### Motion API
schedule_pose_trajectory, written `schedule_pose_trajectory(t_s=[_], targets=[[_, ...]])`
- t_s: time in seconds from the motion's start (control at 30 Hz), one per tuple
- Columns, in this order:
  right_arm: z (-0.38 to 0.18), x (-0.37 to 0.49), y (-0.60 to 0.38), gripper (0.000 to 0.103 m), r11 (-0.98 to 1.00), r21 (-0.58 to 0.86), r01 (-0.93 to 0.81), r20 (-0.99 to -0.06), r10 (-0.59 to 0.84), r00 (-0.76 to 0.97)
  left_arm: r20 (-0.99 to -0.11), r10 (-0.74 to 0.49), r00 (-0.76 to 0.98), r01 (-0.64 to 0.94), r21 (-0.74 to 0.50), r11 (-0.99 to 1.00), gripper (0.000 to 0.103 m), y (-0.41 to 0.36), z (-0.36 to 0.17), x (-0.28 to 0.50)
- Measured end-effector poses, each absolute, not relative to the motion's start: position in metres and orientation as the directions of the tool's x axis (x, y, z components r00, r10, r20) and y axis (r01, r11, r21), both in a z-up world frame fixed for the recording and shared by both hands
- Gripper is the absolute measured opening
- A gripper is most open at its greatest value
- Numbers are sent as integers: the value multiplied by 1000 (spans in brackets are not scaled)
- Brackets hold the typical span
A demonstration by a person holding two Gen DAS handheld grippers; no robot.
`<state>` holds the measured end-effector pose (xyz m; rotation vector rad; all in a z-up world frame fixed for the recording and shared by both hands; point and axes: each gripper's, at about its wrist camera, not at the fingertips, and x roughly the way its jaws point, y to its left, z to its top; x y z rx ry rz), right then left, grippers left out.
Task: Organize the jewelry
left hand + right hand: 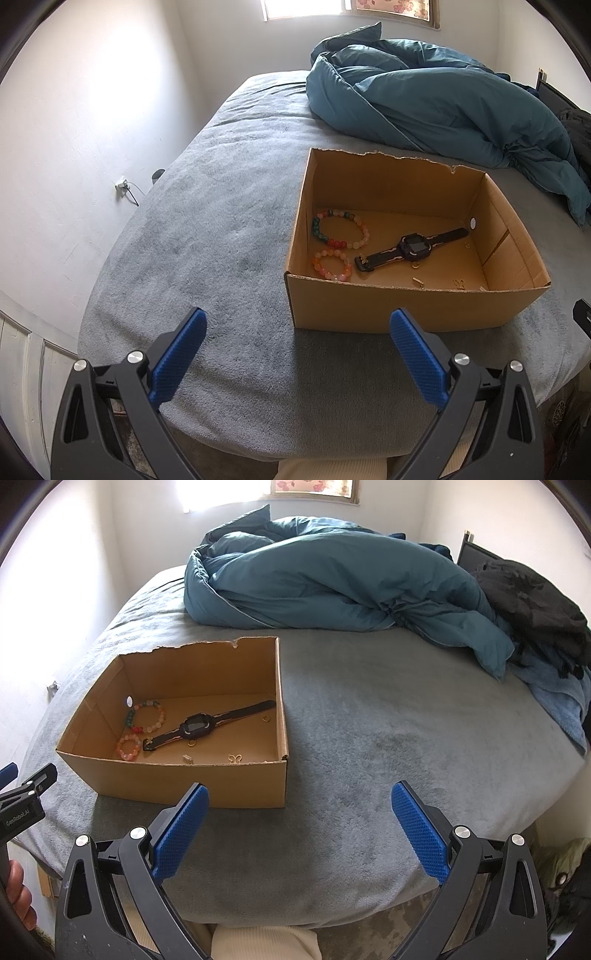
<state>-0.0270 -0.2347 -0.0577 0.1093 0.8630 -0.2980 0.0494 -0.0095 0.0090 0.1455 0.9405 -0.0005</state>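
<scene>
Landmark: an open cardboard box (406,306) sits on the grey bedcover (207,229); its far rim is torn and ragged, the other rims straight.

Left gripper (298,325): blue pads spread wide, nothing between them; it hangs over the bedcover just short of the box's near wall, toward that wall's left corner.

Right gripper (300,801): spread equally wide and empty; its left pad hangs in front of the box's near wall close to the right corner, its right pad over bare cover to the right of the box.

Jewelry in box: a multicoloured bead bracelet (340,229) lies by the left wall, a smaller pink-orange bead bracelet (331,265) nearer the front-left corner.

Watch (412,248): black, laid diagonally across the middle of the floor, strap ends pointing to the front-left and back-right.

Small pieces: a few tiny gold-coloured items (235,758) lie scattered near the box's front wall; too small to identify.

Open room: bare cover runs wide to the left of the box and to its right, and a narrower strip lies between the box and the bed's near edge.

Beyond the box: a heaped teal duvet (332,583) lies just behind the torn rim, with dark clothing (532,602) further right.

Bed edges: the cover rounds off on the near side, and beside the wall (74,129) on the left.
</scene>
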Motion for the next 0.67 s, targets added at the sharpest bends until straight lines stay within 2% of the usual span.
schedule_pose_trajectory(t_s=[0.67], targets=[[-55, -27, -234, 95, 954, -24, 300, -764, -211, 609, -809, 56, 585, 66, 116, 991, 97, -7, 11, 50]])
